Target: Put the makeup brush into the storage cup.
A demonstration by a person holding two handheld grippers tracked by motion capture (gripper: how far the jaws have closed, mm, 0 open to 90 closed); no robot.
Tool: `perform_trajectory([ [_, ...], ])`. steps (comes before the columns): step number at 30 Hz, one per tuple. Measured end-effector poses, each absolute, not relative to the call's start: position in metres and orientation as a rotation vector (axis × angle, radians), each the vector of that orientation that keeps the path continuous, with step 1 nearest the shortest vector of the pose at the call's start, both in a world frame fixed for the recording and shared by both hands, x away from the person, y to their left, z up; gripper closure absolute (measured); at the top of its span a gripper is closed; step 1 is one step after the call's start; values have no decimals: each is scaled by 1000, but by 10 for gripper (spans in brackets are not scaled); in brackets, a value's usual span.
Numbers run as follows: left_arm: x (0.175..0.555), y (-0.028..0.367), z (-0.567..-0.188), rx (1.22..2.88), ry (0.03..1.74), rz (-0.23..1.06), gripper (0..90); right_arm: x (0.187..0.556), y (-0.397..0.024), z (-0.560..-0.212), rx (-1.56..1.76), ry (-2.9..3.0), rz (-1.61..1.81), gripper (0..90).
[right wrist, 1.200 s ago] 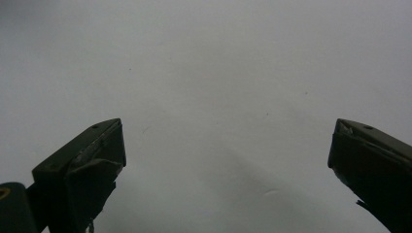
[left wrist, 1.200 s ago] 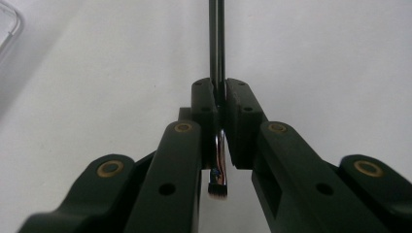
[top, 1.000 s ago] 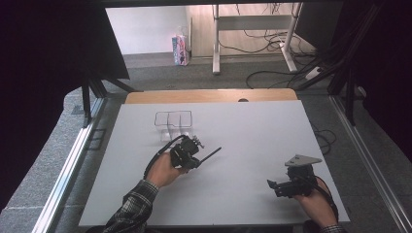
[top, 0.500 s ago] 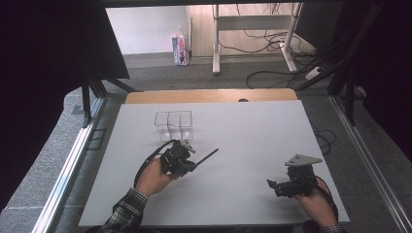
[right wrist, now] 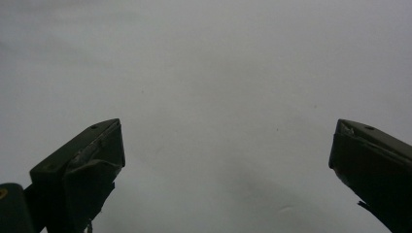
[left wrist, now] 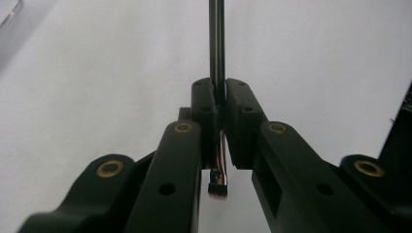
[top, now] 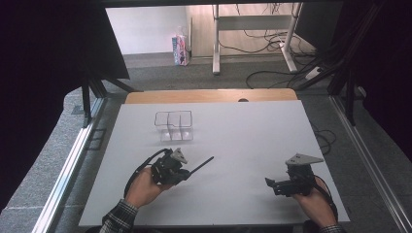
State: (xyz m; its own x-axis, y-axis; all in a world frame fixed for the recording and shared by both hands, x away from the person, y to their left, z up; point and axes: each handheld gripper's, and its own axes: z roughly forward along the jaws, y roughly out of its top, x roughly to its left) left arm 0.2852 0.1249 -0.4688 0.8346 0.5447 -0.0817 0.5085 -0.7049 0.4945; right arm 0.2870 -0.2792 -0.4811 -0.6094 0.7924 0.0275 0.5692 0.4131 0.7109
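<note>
The white counter (top: 252, 136) carries a clear divided tray (top: 174, 126) at far left. To seat the thin black brush (top: 200, 165) in 1 compartment, keep its long handle steady. The left tool (top: 187, 174), near left, is clamped on the brush; the right tool (top: 268, 183) rests near right, jaws apart.

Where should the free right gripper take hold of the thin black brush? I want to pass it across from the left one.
Judging by its pose, grip the bare black handle of the brush near its free end. It juts clear of the left gripper toward the right, low over the table. The open right gripper could come from that side, jaws straddling the thin shaft.
</note>
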Motion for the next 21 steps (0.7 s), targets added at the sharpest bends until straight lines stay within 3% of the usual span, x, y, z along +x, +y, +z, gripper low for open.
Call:
perform_trajectory([
  [21, 264, 119, -481, 2559, 645, 83, 840, 281, -257, -472, 1006, 2481, 1008, 0],
])
